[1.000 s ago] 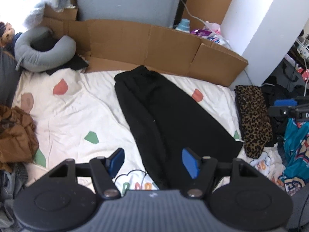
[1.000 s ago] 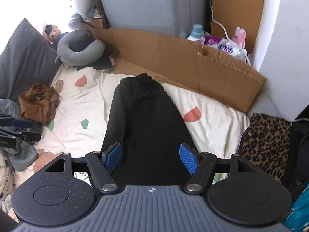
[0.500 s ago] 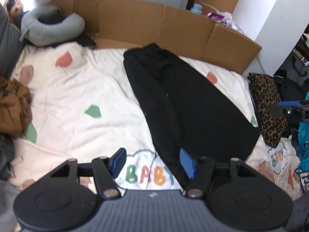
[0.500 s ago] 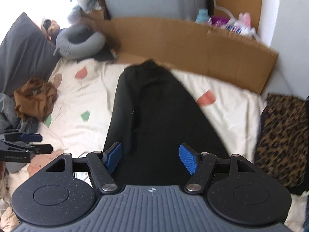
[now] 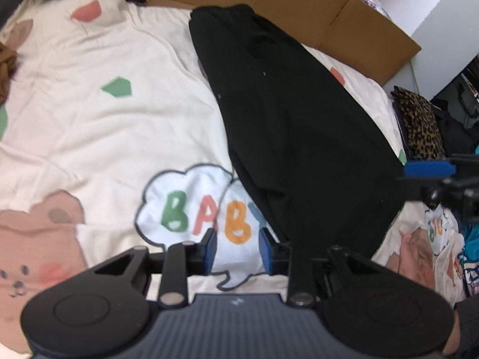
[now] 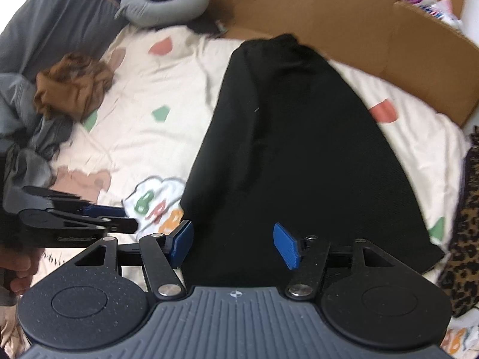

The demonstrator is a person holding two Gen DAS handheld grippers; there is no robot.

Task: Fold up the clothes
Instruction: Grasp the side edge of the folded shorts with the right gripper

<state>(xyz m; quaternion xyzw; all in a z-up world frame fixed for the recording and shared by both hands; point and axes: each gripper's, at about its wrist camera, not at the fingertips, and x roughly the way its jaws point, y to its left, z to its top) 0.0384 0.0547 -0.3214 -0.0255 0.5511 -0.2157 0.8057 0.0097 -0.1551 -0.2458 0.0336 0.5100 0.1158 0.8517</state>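
Found the long black garment (image 5: 299, 119) spread lengthwise on the cream cartoon-print bedsheet (image 5: 104, 134), narrow end toward the brown cardboard wall (image 6: 329, 24), wide hem nearest both cameras. Not yet folded, by the look of it.

Held the black two-finger left gripper (image 5: 238, 249) low at the hem's left corner, jaws closing and already narrow. Had only the sheet's "BABY" print showing in the gap, with the right blue pad just beside the cloth's edge; nothing pinched. Held the black two-finger right gripper (image 6: 233, 243) over the hem further right, jaws fairly wide and closing slowly, black fabric showing between them but not pressed.

Judged the step to be taking both hem corners. Best done by sliding the left jaws a little right so as to bite garment and not sheet, catching all layers, and matching the two grips before lifting the hem toward the narrow end.

Noted a leopard-print cloth (image 5: 422, 125) just past the right edge, a crumpled brown garment (image 6: 71, 86) well to the left and a grey neck pillow (image 6: 161, 3) at the far corner. Saw nothing lying on the fold path; loose wrinkled sheet the likeliest snag.
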